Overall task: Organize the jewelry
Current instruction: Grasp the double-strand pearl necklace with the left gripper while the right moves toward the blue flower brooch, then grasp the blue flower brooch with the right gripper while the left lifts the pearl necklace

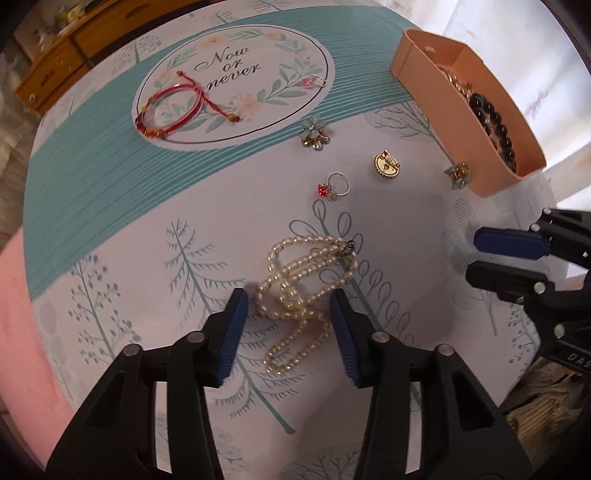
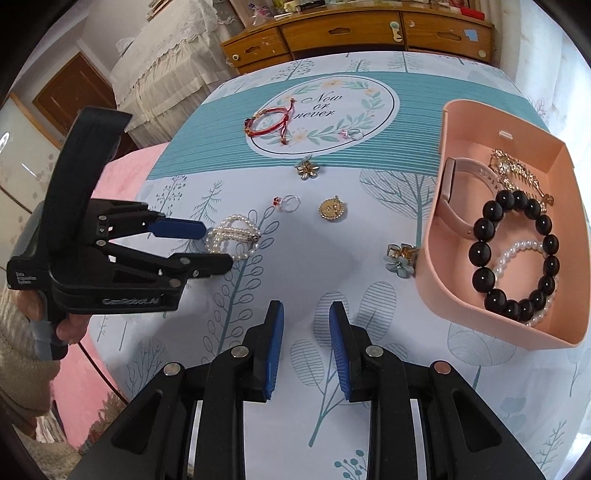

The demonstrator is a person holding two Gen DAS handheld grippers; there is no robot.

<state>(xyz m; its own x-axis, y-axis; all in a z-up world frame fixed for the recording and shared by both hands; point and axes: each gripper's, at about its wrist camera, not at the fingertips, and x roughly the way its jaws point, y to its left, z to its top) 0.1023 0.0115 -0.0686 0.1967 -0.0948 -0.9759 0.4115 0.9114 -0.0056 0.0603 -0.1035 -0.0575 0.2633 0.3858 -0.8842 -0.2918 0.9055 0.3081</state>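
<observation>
A pearl necklace [image 1: 306, 284] lies piled on the tablecloth, part of it between the open fingers of my left gripper [image 1: 288, 306]; it also shows in the right wrist view [image 2: 234, 236] with the left gripper [image 2: 218, 245] at its left edge. My right gripper [image 2: 306, 317] is open and empty above bare cloth; in the left wrist view it [image 1: 476, 254] sits at the right. A pink tray [image 2: 436, 236] holds a black bead bracelet [image 2: 480, 254], a white pearl bracelet, a pink band and a gold chain.
Loose on the cloth: a red cord bracelet [image 2: 269, 123], a pink-stone ring [image 2: 352, 133], a flower clip [image 2: 306, 170], a red-stone ring [image 2: 286, 203], a gold round brooch [image 2: 332, 211], a flower clip [image 2: 400, 260] against the tray. A wooden drawer chest [image 2: 351, 35] stands behind the table.
</observation>
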